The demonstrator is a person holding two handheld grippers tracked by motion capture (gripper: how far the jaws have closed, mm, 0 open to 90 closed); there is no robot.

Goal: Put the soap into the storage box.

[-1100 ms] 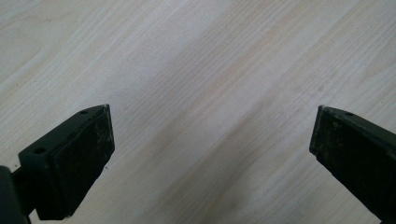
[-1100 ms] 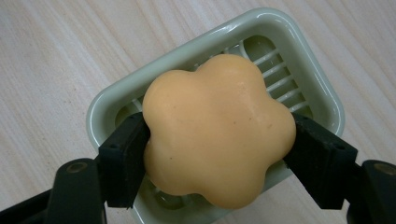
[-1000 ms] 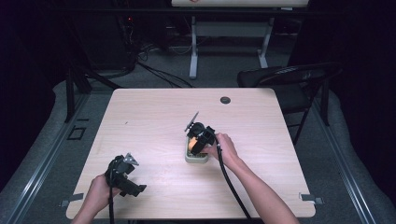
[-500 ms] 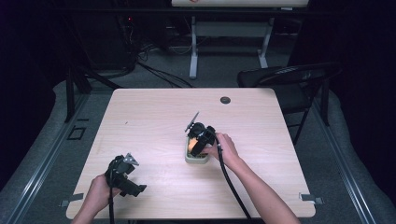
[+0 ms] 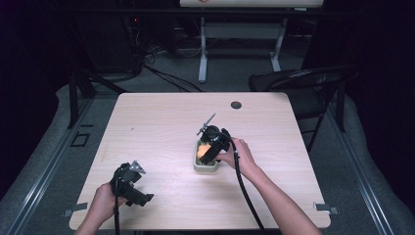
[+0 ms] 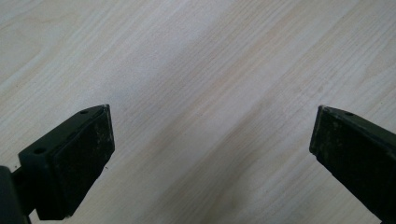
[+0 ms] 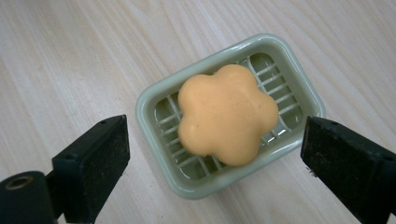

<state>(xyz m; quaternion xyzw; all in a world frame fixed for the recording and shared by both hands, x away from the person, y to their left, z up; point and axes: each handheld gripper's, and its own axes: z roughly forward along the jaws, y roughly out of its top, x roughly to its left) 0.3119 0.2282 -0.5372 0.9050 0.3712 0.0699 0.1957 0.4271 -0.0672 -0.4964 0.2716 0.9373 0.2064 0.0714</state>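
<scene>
Soap [image 7: 227, 114] sits in the pale green dish [image 7: 154, 100] near the middle of the bench [image 5: 156, 127] — an orange, flower-shaped bar lying flat on the slats. Right gripper [image 7: 215, 158] hangs just above it, jaws just opened wide and clear of both soap and dish. Left gripper [image 6: 210, 154] rests at the near left corner, released too — bare wood between its jaws.
</scene>
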